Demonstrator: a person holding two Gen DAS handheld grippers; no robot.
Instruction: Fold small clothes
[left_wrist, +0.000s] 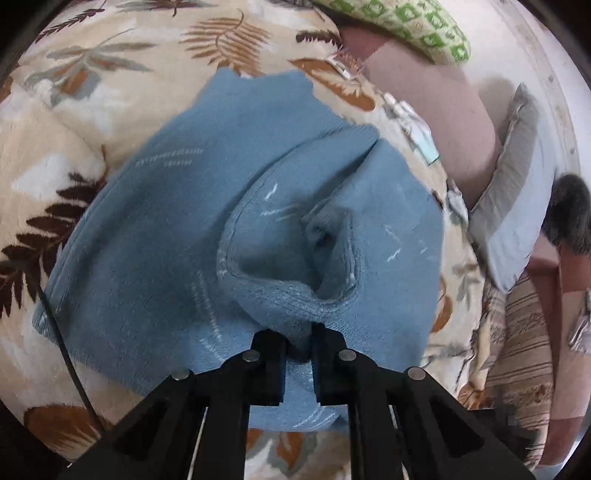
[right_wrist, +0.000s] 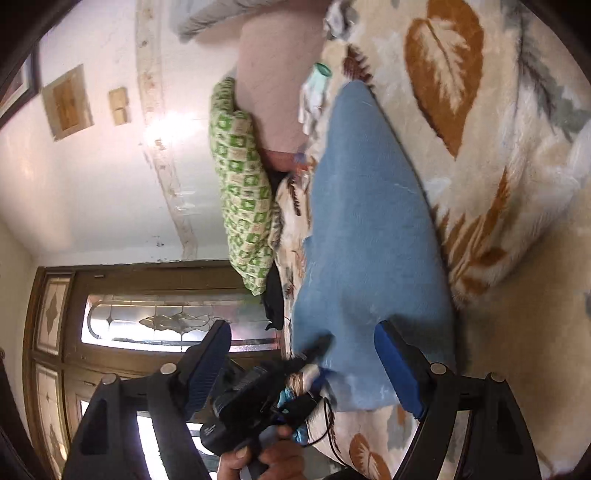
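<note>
Leaf-print blanket (left_wrist: 122, 92) on the bed carries the blue garment (left_wrist: 166, 236), its near edge clamped in the left hand-held gripper (left_wrist: 299, 339), long axis running away, while the right hand-held gripper (right_wrist: 303, 350) hangs spread just beside it.

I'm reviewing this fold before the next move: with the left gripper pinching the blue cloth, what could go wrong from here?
1. The left gripper pinches only a bunched edge of the blue cloth; it may slip out, or the fold may land crooked.
2. The right gripper is open and holds nothing, so the cloth's other side is unanchored and could drag across the plush leaf-print blanket.
3. A black cable lies over the cloth's corner and might snag.
</note>
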